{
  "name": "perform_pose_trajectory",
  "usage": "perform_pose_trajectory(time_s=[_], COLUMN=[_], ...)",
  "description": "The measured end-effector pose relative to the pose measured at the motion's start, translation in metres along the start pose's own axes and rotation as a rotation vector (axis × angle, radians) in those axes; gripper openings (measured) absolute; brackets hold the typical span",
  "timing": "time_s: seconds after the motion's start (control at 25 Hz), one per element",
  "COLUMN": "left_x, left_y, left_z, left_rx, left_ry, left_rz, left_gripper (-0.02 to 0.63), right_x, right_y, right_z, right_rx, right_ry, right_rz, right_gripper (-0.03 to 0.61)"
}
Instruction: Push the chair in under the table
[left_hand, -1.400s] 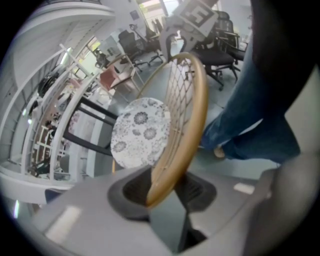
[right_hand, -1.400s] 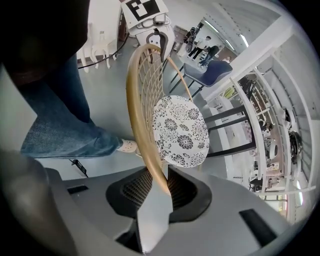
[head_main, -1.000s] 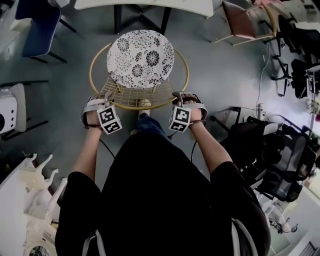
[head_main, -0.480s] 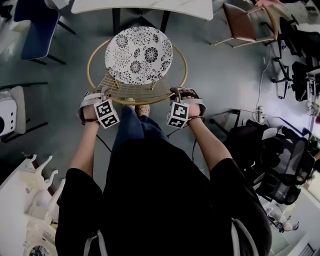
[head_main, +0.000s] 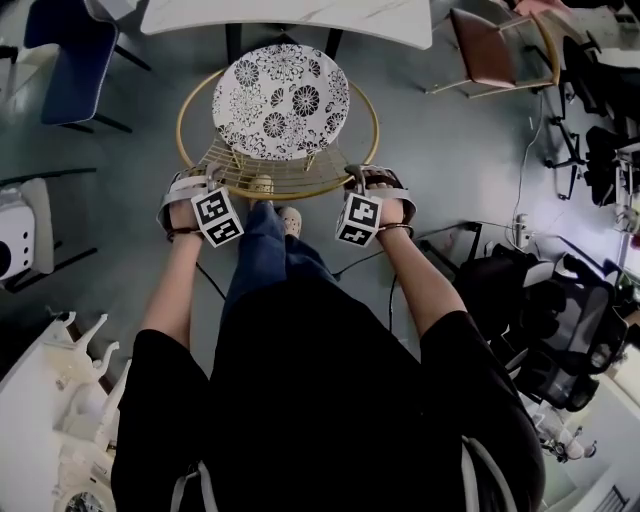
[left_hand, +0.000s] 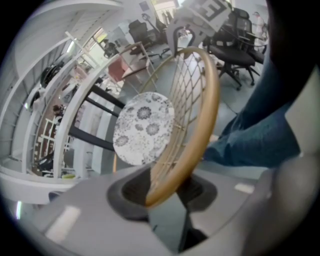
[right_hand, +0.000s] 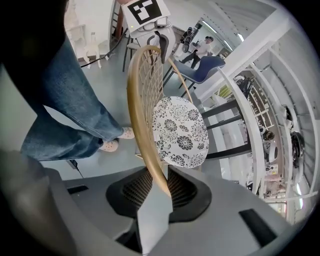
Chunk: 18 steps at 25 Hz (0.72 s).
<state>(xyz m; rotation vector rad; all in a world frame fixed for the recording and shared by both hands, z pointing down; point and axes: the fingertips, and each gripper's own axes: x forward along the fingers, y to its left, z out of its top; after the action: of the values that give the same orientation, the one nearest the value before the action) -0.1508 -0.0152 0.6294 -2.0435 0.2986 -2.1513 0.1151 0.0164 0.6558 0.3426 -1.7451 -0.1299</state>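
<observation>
Head view, looking steeply down. The chair (head_main: 282, 100) stands on the floor at 12 o'clock from the person, its gold hoop (head_main: 376, 125) circling the floral seat (right_hand: 180, 132) and the wire back (head_main: 270, 170). The white surface (head_main: 350, 20) lies at 12 o'clock from the chair, and the far edge of the seat meets the near edge of that surface.

The left gripper (head_main: 205, 183) sits at about 8 o'clock on the hoop and the right gripper (head_main: 352, 178) at about 4 o'clock. In the left gripper view the jaws pinch the hoop, which rises from between them toward 1 o'clock. In the right gripper view the jaws likewise pinch the hoop, which runs up from between them toward 11 o'clock, with the seat just beyond at 1 o'clock.

A jeans leg (head_main: 265, 250) and a pale shoe (head_main: 290, 220) stand between the two grippers, just behind the wire back. A blue chair (head_main: 65, 55) stands at 10 o'clock and a pink chair (head_main: 490, 45) at 2 o'clock, both well apart from the hoop.

Compared with one second ago, the seat has closed the strip of floor that separated it from the surface, the jeans leg has come forward, and both grips sit at the same places on the hoop.
</observation>
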Motion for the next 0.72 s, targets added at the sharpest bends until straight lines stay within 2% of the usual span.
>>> perform_pose_trajectory(time_s=[0.32,0.4,0.56,0.72], left_x=[0.022,0.021,0.011,0.016], left_y=[0.065,0.053,-0.011,-0.034], left_z=[0.008,0.010,0.012,0.009], left_rx=[0.020,0.020,0.011,-0.001], left_ry=[-0.005,-0.016,-0.043,-0.063], left_rz=[-0.006,-0.018,-0.027,-0.035], left_gripper=[0.141,0.144,0.153,0.156], right_x=[0.024,0.024,0.013,0.016], right_y=[-0.061,-0.052,0.001,0.022], right_z=[-0.001,-0.004,-0.016,-0.017], right_rx=[0.011,0.007,-0.042,-0.047], right_ry=[0.045,0.058,0.066,0.083], right_rz=[0.003,0.000,-0.008,-0.005], right_gripper=[0.097,0.097,0.095,0.095])
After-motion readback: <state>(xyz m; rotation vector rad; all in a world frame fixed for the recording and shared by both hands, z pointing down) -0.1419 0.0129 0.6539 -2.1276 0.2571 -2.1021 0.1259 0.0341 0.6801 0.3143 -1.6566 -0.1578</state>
